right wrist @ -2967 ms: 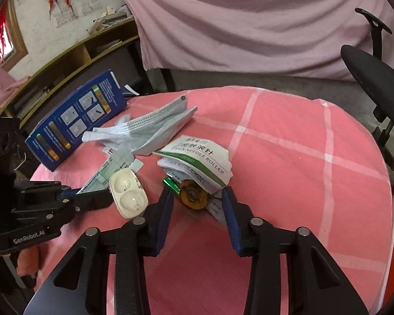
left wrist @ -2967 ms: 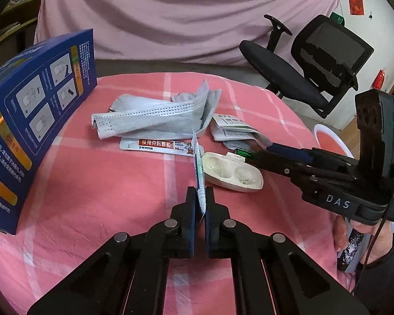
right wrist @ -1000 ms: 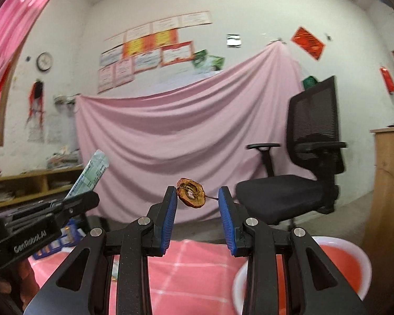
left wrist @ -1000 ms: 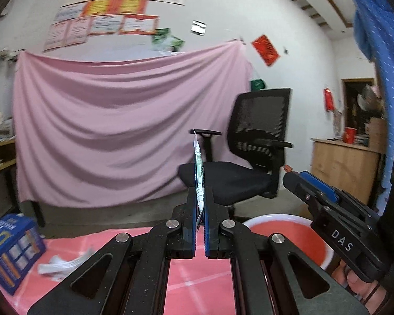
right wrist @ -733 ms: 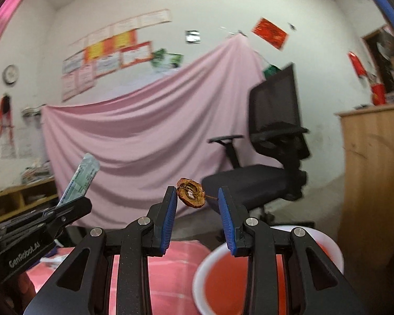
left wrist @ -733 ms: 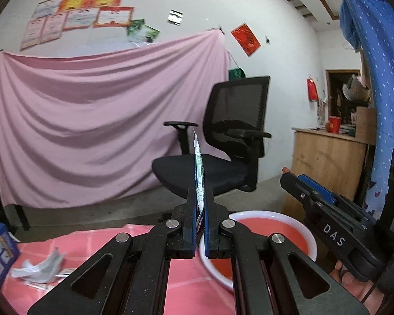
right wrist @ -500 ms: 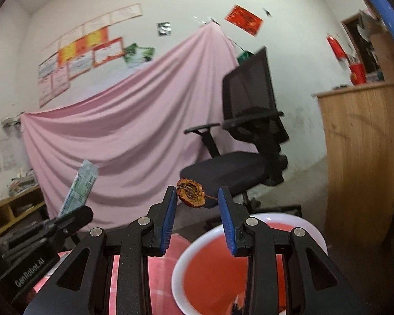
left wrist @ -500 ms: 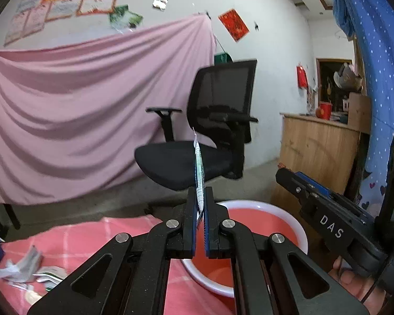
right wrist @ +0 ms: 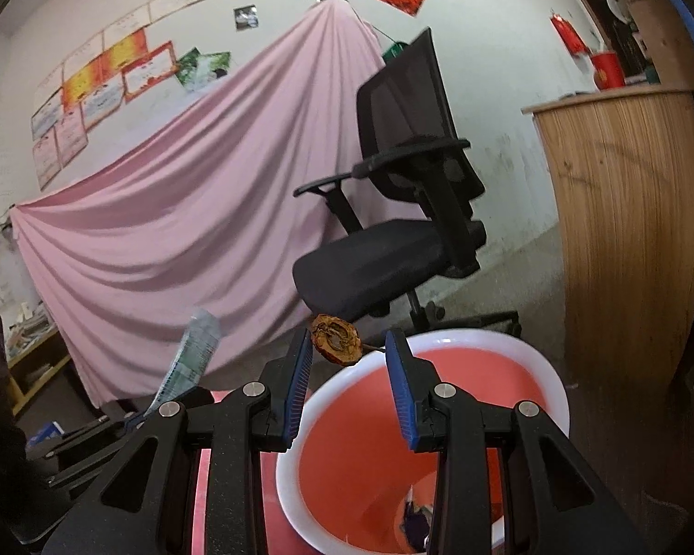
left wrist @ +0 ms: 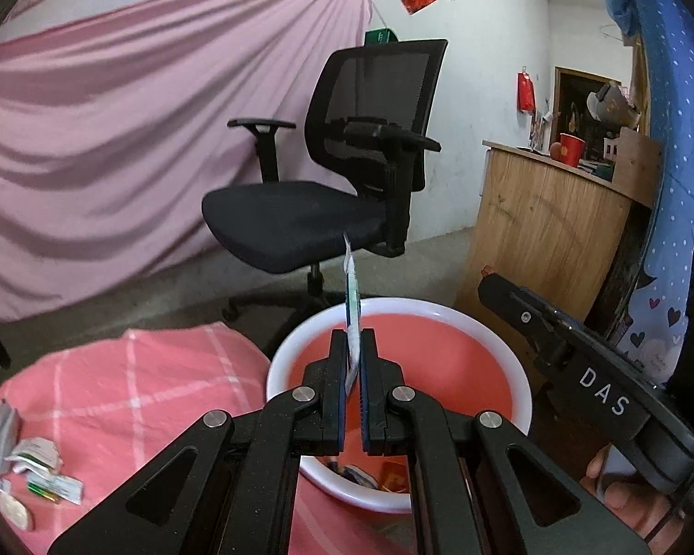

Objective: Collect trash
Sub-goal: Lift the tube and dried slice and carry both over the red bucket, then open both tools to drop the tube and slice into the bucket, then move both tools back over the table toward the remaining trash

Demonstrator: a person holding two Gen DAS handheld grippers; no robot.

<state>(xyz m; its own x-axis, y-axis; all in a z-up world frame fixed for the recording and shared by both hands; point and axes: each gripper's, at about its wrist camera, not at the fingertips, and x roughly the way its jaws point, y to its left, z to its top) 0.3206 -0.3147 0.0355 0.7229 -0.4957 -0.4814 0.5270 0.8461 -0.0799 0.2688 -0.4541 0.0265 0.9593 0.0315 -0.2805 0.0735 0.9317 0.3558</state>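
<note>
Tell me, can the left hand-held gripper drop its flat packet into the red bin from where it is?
Probably yes. The left hand-held gripper holds the flat packet upright over the open red bin, and nothing shows between them. The bin has no lid, with only a few scraps at its bottom.

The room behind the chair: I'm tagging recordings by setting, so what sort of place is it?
Probably a makeshift home office or workroom: a black office chair, framed certificates above a pink sheet, and a wooden counter.

Black office chair (left wrist: 337, 194) before pink drape (left wrist: 115, 138); wooden counter (left wrist: 546, 226).
</note>
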